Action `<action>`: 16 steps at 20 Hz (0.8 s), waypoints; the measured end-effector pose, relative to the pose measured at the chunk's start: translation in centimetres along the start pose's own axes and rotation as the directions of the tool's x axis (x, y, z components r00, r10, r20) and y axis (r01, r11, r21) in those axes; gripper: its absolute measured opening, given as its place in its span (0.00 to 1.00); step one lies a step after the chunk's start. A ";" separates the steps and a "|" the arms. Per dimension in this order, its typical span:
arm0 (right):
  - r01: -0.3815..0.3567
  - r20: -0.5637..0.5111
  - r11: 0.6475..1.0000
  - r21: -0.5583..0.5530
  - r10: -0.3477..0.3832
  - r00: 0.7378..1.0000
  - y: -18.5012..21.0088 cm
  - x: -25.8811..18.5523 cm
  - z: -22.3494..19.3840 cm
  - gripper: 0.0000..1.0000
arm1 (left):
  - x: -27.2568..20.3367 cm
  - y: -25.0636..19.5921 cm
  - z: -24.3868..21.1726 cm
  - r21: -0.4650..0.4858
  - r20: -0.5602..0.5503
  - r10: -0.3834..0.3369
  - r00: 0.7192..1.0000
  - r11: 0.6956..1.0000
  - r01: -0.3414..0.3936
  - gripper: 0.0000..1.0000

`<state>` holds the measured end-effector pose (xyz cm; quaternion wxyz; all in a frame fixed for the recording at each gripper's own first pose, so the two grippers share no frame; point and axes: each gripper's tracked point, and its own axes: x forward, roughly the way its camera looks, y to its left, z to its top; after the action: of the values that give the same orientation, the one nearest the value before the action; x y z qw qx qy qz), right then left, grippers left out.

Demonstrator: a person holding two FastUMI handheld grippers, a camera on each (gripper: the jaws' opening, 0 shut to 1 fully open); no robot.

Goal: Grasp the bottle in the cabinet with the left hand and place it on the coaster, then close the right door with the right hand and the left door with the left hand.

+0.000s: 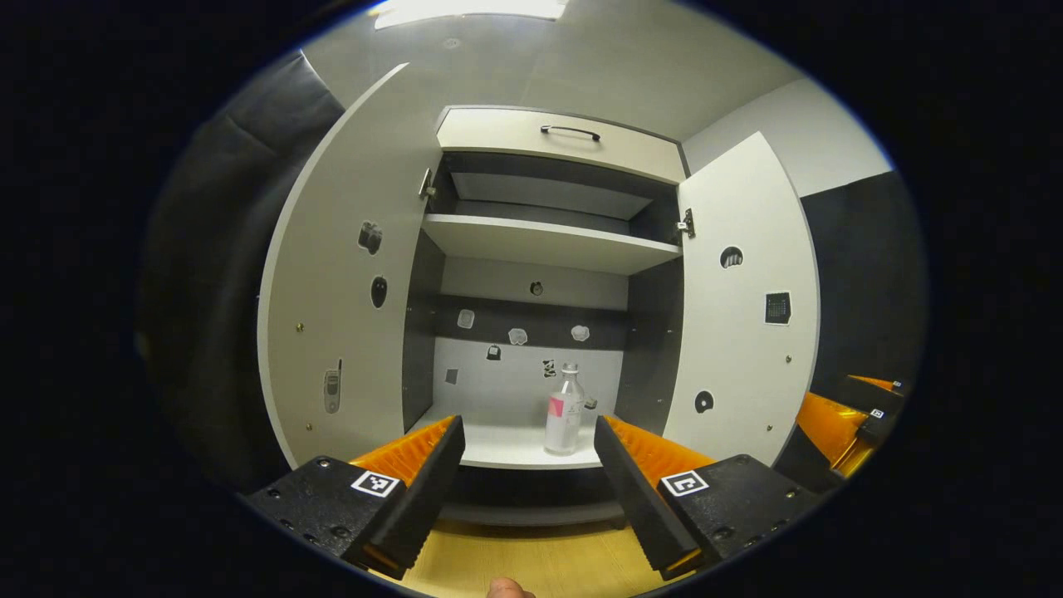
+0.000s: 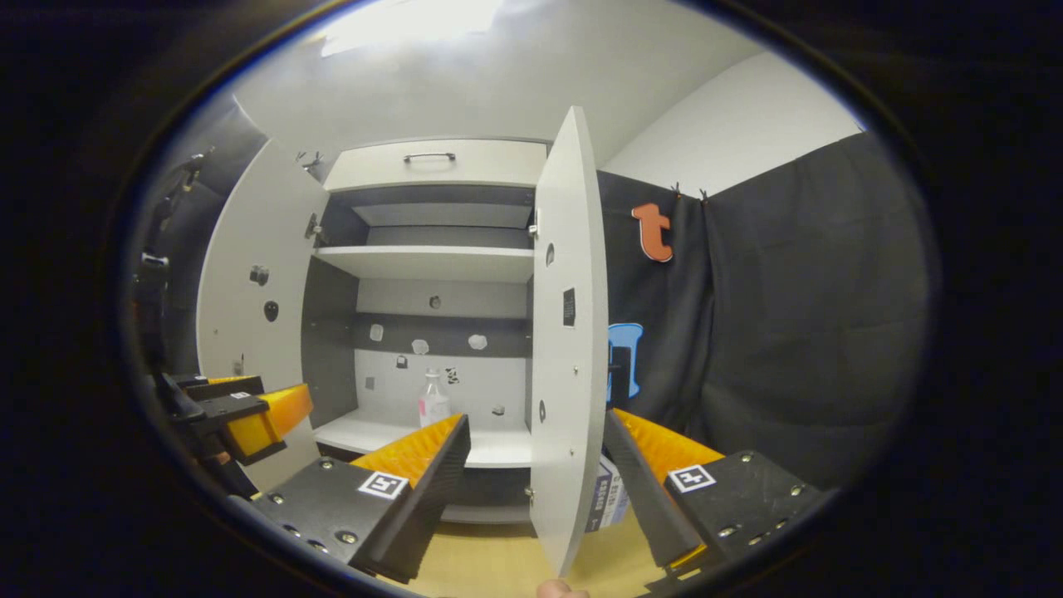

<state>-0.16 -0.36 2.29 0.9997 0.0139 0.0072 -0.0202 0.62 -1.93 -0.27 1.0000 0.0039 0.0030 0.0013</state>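
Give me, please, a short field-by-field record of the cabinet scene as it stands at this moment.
bottle: clear, upright on the cabinet's lower shelf, untouched
cabinet doors: left door and right door both open
drawer: above the shelves, shut
left gripper: open, in front of the cabinet, short of the bottle
right gripper: open, its fingers on either side of the right door's edge, not pressing it
coaster: not seen
task stage: bottle not yet grasped

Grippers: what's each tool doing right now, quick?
Left gripper: open, empty, aimed at the bottle.
Right gripper: open, empty, either side of the right door's edge.
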 end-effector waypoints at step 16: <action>0.276 -0.029 0.959 -0.059 -0.278 0.960 -10.1 -1.6 0.1 0.98 | 21.0 -3.7 -4.7 0.044 -0.049 -0.010 0.999 0.999 0.012 0.99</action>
<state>-2.14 -10.41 2.16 0.9867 -0.0139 0.0281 -0.1593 21.60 -5.54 -5.10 0.9993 0.0257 0.0274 -0.0043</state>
